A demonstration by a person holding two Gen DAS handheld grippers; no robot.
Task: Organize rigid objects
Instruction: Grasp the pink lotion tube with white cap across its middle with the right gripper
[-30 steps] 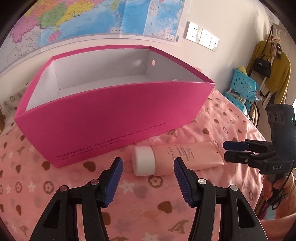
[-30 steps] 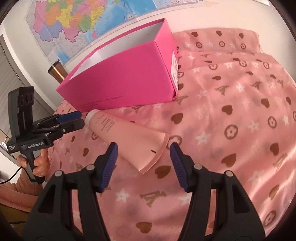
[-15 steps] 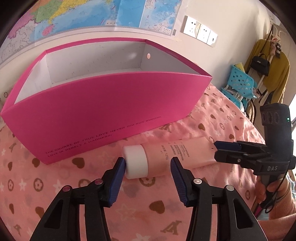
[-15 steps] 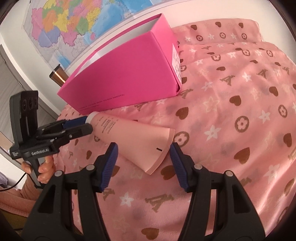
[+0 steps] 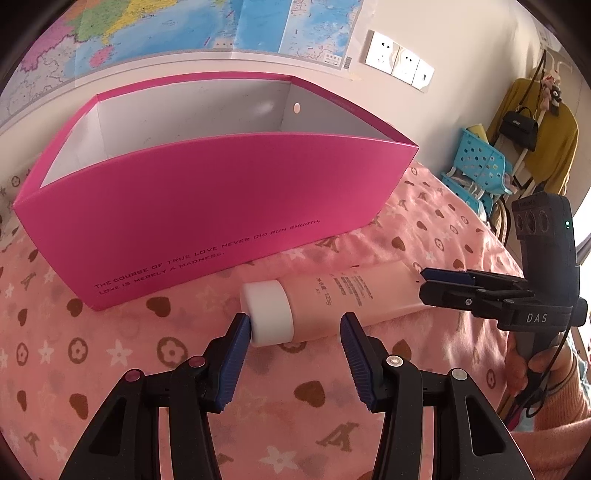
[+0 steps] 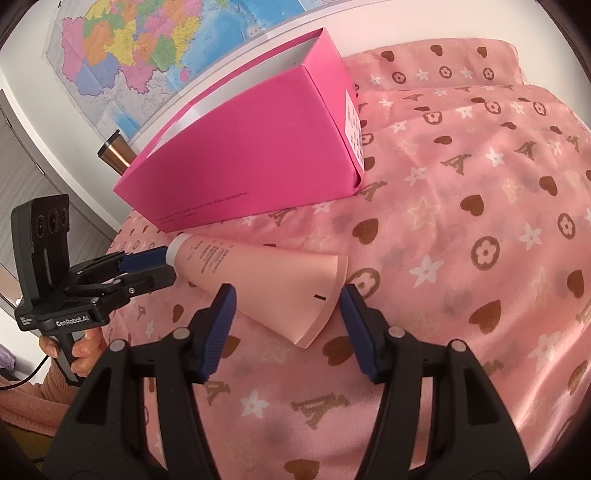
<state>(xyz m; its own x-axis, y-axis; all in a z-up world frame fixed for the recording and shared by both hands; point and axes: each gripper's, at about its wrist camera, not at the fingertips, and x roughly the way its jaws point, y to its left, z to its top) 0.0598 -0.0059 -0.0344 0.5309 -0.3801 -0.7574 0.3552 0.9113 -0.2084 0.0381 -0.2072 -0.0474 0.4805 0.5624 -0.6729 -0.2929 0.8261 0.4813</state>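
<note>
A pink tube (image 5: 332,295) with a white cap (image 5: 267,314) lies on the bed in front of an open magenta box (image 5: 221,206), whose white inside is bare as far as it shows. My left gripper (image 5: 295,325) is open at the cap end; its left pad touches the cap's end face and the right pad stands by the tube's body. In the right wrist view the tube (image 6: 258,273) runs from the cap (image 6: 176,245) to its flat crimped end, which lies between the open fingers of my right gripper (image 6: 284,295). The box (image 6: 251,155) stands behind.
A pink patterned bedcover (image 6: 480,221) lies under everything. A copper tumbler (image 6: 112,155) stands behind the box's left end, near the map on the wall (image 5: 166,33). Blue baskets (image 5: 480,166) and a yellow garment (image 5: 543,129) are off the bed's right side. Hands hold both gripper handles.
My left gripper has moved in toward the cap, and its jaws have narrowed until the left pad meets the cap. The right gripper and the tube have stayed put.
</note>
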